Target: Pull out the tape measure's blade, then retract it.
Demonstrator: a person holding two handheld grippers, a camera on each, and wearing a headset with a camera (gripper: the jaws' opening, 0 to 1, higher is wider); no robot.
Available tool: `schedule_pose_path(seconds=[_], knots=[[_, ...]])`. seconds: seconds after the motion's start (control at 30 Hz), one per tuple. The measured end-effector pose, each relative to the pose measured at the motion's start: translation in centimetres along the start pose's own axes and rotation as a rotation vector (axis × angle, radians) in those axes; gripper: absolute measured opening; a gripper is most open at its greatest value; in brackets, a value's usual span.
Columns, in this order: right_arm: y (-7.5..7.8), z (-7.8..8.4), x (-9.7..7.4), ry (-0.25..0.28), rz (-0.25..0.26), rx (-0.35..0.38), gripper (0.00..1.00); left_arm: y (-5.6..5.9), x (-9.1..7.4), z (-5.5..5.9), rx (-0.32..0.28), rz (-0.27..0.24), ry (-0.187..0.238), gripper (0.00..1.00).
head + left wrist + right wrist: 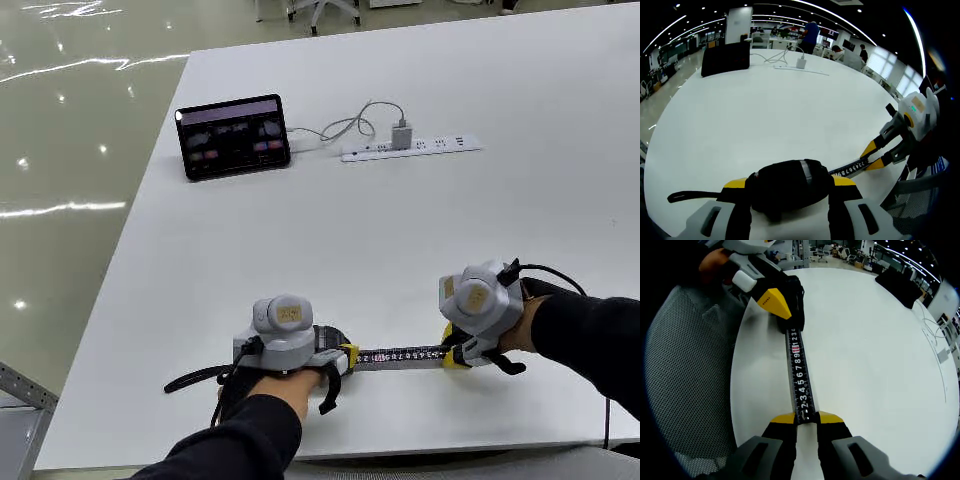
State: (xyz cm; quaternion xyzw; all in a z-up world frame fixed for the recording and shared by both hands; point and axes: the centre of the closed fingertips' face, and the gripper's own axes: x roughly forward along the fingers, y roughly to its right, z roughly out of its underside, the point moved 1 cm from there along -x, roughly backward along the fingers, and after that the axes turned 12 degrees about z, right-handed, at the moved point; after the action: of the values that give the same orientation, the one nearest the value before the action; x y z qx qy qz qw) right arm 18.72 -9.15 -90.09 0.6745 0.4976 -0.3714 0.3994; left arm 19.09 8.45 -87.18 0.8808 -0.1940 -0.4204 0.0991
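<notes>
A black tape measure case (328, 346) rests on the white table (420, 230) near its front edge, with my left gripper (345, 356) shut around it. In the left gripper view the case (790, 186) fills the gap between the yellow-tipped jaws of the left gripper (789, 183). A short length of blade (400, 354) runs right from the case, flat over the table. My right gripper (455, 358) is shut on the blade's free end. In the right gripper view the numbered blade (799, 372) runs from the right gripper (806, 417) up to the case (793, 302).
At the back left a dark tablet (233, 136) stands propped up. A white power strip (410, 148) with a charger and cable lies to its right. A black strap (195, 378) trails left from the case. A grey mesh chair (685, 365) sits at the table's front edge.
</notes>
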Motion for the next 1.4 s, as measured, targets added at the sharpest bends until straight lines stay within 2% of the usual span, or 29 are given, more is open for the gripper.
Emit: schedule_pose_path(seconds=[1.4], knots=[[-0.6,-2.3,0.8,0.021,-0.001,-0.009,0.11,-0.1,0.0,0.0,0.002,0.001,-0.001,0.58]])
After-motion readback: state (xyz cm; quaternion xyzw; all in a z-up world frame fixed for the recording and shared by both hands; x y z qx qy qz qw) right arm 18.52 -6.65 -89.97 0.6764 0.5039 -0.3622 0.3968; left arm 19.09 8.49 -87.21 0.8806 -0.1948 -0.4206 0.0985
